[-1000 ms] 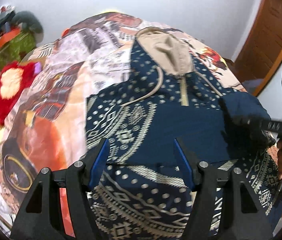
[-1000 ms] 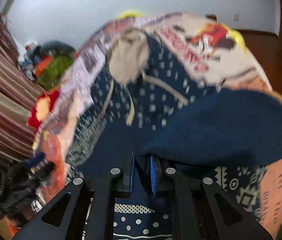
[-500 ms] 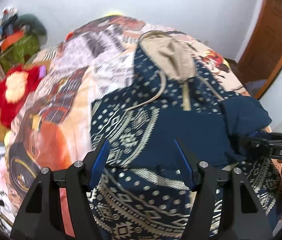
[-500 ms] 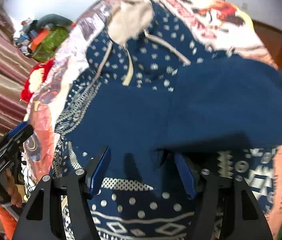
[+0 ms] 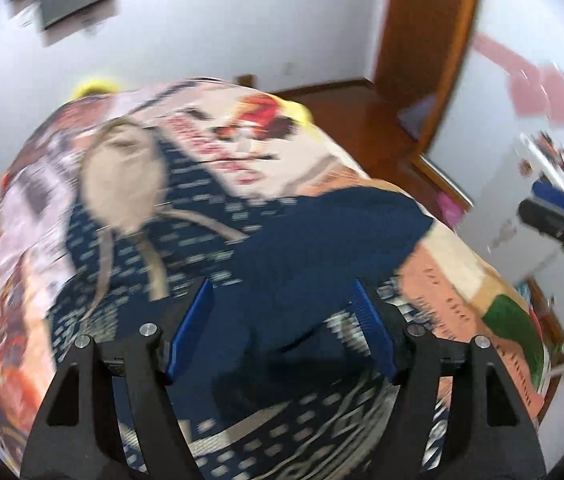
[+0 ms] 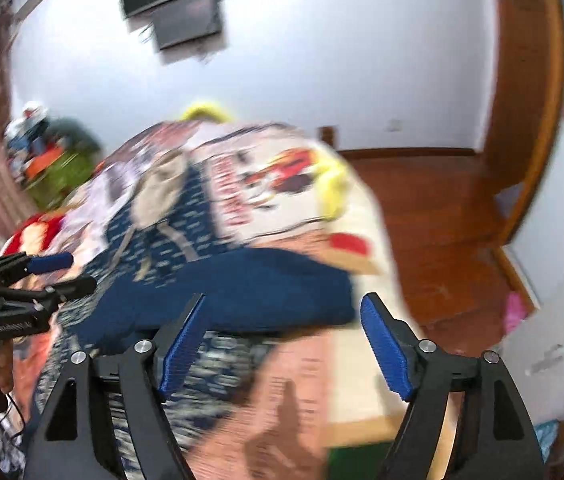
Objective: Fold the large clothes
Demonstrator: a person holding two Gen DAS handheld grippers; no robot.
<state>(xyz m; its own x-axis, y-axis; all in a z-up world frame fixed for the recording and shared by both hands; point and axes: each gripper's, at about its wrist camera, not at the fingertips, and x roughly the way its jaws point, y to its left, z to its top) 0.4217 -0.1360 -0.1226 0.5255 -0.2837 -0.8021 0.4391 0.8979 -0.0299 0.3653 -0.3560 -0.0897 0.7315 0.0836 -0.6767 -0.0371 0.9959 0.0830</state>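
Hoodie [image 5: 202, 240] fills my left wrist view, spread on the printed bedspread [image 5: 441, 272] with its long axis running away from me, tan hood [image 5: 122, 180] at the far end. The plain navy sleeve [image 5: 321, 256] lies folded across the body, directly ahead of my left gripper [image 5: 282, 328], whose blue fingers [image 5: 192, 328] stand wide apart and hold nothing. They hover just above the cloth, though blur keeps me from telling whether they touch. My right gripper [image 5: 561, 224] shows at the far right edge, well off the garment.

From the right wrist, the hoodie [image 6: 186, 216] lies ahead and to the left, the sleeve [image 6: 266, 288] just beyond my right gripper [image 6: 282, 344], which is also spread wide and empty, over bare bedspread [image 6: 301, 380] beside the hem. My left gripper [image 6: 54, 280] sits over the garment, so I judge it the nearer one for the next fold. Nothing stands between either gripper and the cloth; a wooden door frame [image 6: 521, 120] stays clear to the right.
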